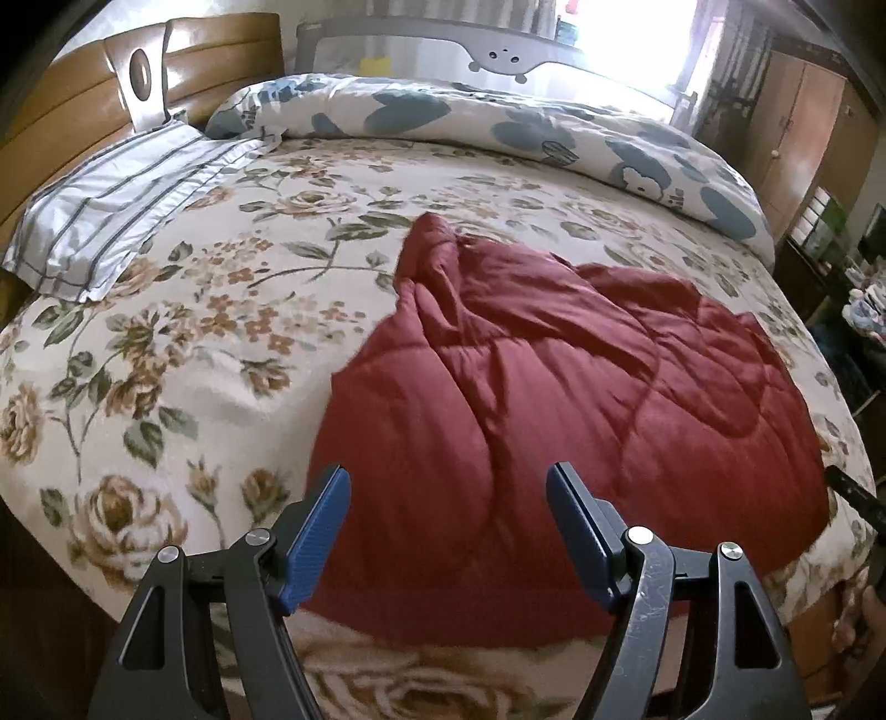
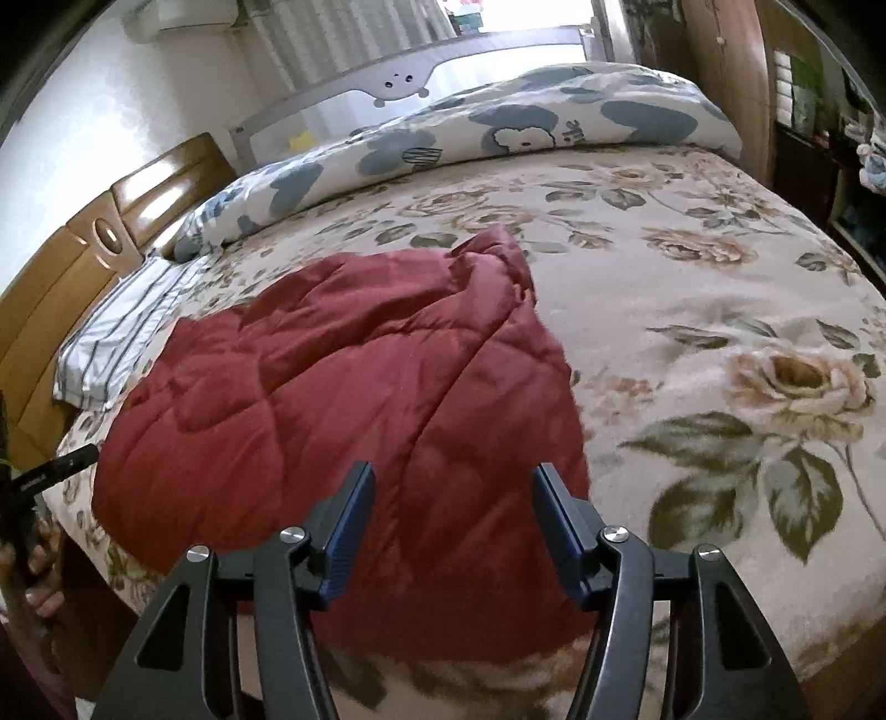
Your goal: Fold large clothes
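A dark red quilted garment lies rumpled on the bed, with one end bunched into a ridge pointing toward the far side. My left gripper hovers over its near edge, open, with nothing between the blue pads. In the right wrist view the same garment spreads left of centre. My right gripper hangs above its near right part, also open and empty. Neither gripper touches the cloth.
The floral blanket covers the whole bed. A striped pillow lies by the wooden headboard. A blue-and-white duvet is rolled along the far side under a grey bed rail. A wardrobe stands on the right.
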The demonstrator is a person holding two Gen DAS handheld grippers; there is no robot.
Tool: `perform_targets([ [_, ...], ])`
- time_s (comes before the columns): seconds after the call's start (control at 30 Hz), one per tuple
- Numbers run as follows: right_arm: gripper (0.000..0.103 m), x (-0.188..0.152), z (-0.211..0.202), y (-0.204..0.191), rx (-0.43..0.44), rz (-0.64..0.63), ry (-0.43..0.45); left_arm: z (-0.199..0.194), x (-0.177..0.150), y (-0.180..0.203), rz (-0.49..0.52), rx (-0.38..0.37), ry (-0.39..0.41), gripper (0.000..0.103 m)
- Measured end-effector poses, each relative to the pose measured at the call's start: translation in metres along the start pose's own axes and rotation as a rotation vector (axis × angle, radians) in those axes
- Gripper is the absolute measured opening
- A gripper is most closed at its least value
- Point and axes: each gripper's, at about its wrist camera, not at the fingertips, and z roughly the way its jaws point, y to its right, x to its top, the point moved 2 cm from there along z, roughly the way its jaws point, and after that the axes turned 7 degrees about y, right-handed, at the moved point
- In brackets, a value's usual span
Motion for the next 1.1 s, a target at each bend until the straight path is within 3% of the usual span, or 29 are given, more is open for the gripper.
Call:
perform_targets([
  [0.5,0.070,-0.023,-0.002,-0.070,0.073,-0.132,-0.015,-0.022,-0.017,0.051,0.088,-0.006,-0.036,0.077],
  [0.83,0.074,-0.014,0.019,-0.086,0.057,-0.139,-0.048,-0.010,0.001,0.093,0.153,0.041,-0.071,0.079],
  [1.1,0.076,-0.005,0.030,-0.089,0.048,-0.141,-0.055,0.004,0.007,0.106,0.179,0.056,-0.081,0.080],
])
